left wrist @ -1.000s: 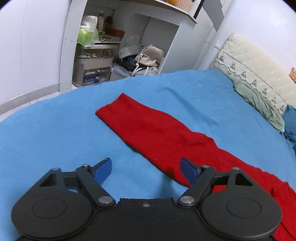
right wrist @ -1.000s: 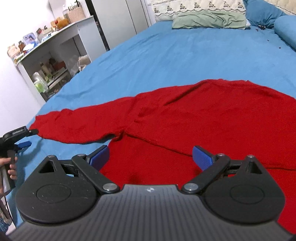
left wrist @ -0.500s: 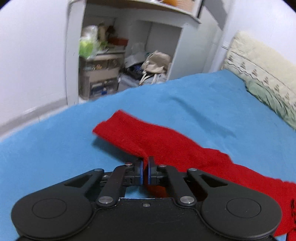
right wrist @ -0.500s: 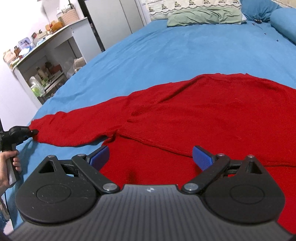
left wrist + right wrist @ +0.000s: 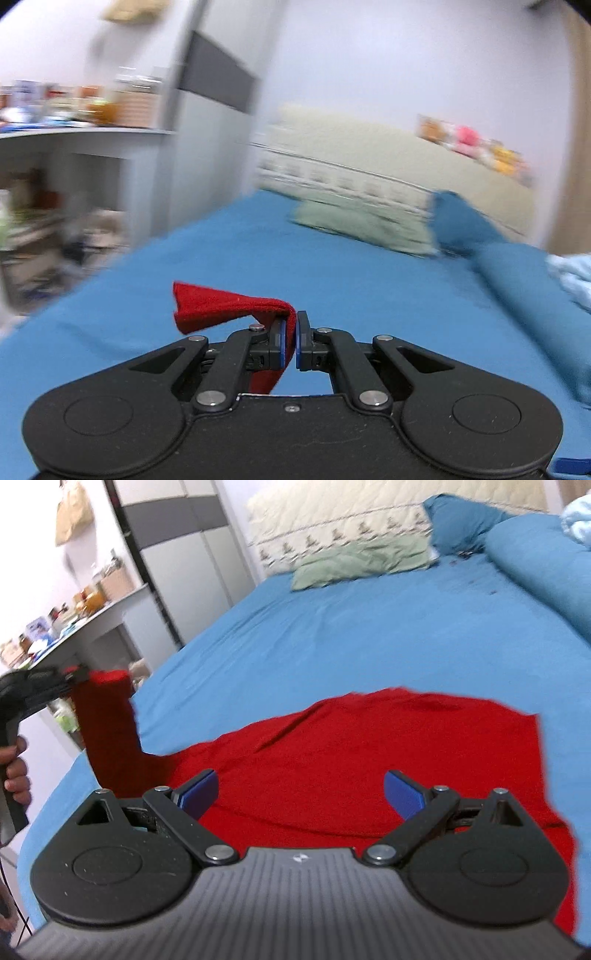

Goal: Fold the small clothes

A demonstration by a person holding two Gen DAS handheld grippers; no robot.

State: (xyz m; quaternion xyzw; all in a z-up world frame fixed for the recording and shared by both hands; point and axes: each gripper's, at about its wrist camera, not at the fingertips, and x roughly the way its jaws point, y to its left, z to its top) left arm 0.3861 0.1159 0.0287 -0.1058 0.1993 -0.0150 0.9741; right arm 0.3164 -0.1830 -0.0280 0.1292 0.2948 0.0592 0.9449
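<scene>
A red knit sweater lies spread on the blue bed sheet. My left gripper is shut on the cuff end of its sleeve and holds it lifted above the bed. In the right wrist view the left gripper is at the far left and the sleeve hangs from it down to the sweater body. My right gripper is open and empty, just above the sweater's body.
A green pillow and a blue pillow lie by the cream headboard. A rolled blue duvet runs along the right. A white desk with clutter and a wardrobe stand left of the bed.
My left gripper shut on the sleeve end, lifted it off the bed and swung toward the headboard. My right gripper stayed open over the sweater body and tilted up a little.
</scene>
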